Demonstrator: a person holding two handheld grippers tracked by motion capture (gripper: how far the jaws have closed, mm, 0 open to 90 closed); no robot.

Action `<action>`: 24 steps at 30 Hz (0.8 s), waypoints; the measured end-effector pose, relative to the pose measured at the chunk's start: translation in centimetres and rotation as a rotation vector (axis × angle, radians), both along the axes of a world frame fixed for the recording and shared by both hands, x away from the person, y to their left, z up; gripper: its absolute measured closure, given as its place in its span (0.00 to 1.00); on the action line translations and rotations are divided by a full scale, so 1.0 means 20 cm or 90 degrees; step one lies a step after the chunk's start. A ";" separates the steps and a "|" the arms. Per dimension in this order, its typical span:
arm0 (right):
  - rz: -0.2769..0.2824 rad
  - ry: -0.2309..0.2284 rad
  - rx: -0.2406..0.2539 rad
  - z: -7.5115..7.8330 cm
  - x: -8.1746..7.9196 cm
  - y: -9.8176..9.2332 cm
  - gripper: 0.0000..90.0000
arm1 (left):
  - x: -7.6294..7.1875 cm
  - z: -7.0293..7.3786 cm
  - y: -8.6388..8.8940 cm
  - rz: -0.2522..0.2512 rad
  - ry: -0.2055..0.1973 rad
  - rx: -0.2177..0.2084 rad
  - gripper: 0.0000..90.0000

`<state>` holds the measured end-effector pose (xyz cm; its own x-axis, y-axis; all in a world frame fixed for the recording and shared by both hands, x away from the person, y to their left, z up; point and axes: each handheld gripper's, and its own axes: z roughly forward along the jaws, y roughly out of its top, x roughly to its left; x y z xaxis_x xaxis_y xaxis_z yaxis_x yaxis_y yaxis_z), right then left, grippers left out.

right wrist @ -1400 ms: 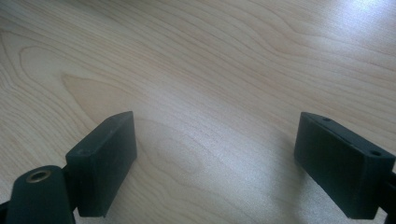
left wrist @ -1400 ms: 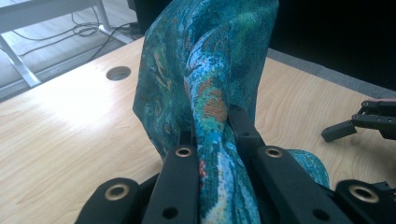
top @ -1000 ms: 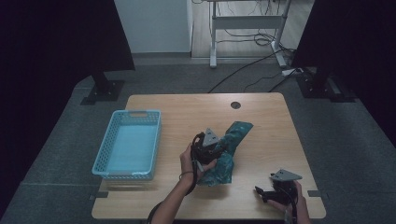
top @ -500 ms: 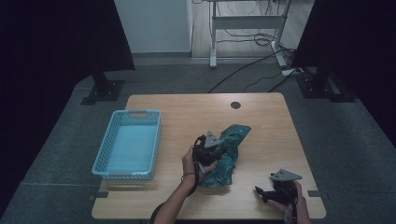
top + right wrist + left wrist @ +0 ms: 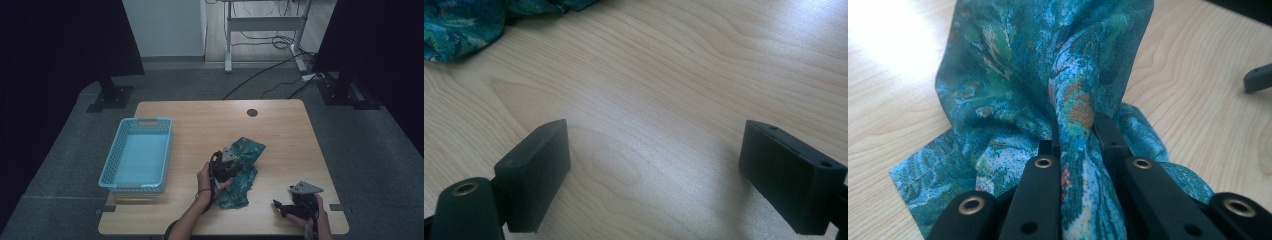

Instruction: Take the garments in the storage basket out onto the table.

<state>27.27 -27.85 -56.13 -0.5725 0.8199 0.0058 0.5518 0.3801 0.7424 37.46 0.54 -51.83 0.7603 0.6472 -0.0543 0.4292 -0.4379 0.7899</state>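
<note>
A teal patterned cloth [image 5: 246, 156] lies crumpled on the wooden table [image 5: 200, 125], right of its middle. My left gripper [image 5: 226, 165] sits over the cloth, held by a hand from below. In the left gripper view its jaws are shut on a bunched fold of the cloth [image 5: 1018, 65], which stands up between the left gripper [image 5: 1075, 125] fingertips. My right gripper [image 5: 278, 207] rests near the table's front right edge, apart from the cloth. Its jaws stand wide open over bare wood in the right gripper view [image 5: 654, 165], with the cloth [image 5: 459, 25] at the top left corner.
A light blue plastic basket [image 5: 108, 167] stands on the left part of the table. A round cable hole [image 5: 252, 113] sits near the far edge. Beyond the table are dark stands, a desk frame and cables on the floor.
My left gripper has sunk a little toward the table with the cloth in it, and the cloth bunches lower. The right gripper has kept still.
</note>
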 end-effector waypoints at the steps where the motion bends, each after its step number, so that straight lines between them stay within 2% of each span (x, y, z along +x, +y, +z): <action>1: 0.000 0.000 0.000 0.00 0.00 0.00 0.14 | 0.00 0.00 0.00 0.000 0.000 0.000 0.91; 5: 0.000 0.000 0.000 0.00 0.00 0.00 0.14 | 0.01 -0.02 -0.01 0.001 0.009 0.003 0.88; 8: 0.000 0.000 0.000 0.00 0.00 0.00 0.14 | 0.01 -0.02 -0.02 0.005 0.011 0.002 0.82; 12: -0.001 0.000 0.000 0.00 0.00 0.00 0.14 | 0.00 0.00 -0.01 0.017 0.014 -0.008 0.69; 14: -0.002 0.000 0.000 0.00 0.00 0.00 0.14 | 0.00 0.00 -0.01 0.022 0.012 -0.010 0.60; 15: -0.004 0.000 0.000 0.00 0.00 0.00 0.14 | 0.00 0.01 0.01 0.024 0.018 -0.025 0.55; 17: -0.006 0.000 0.001 0.00 0.00 0.00 0.14 | -0.01 0.02 0.02 0.027 0.017 -0.025 0.43; 24: -0.012 0.000 0.001 0.00 0.01 0.01 0.14 | -0.02 0.07 0.08 0.027 0.015 -0.046 0.32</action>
<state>27.38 -27.73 -56.13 -0.5575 0.8301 0.0071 0.5589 0.3690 0.7426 37.02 2.07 -50.52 0.7305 0.6721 -0.1205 0.4654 -0.3610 0.8081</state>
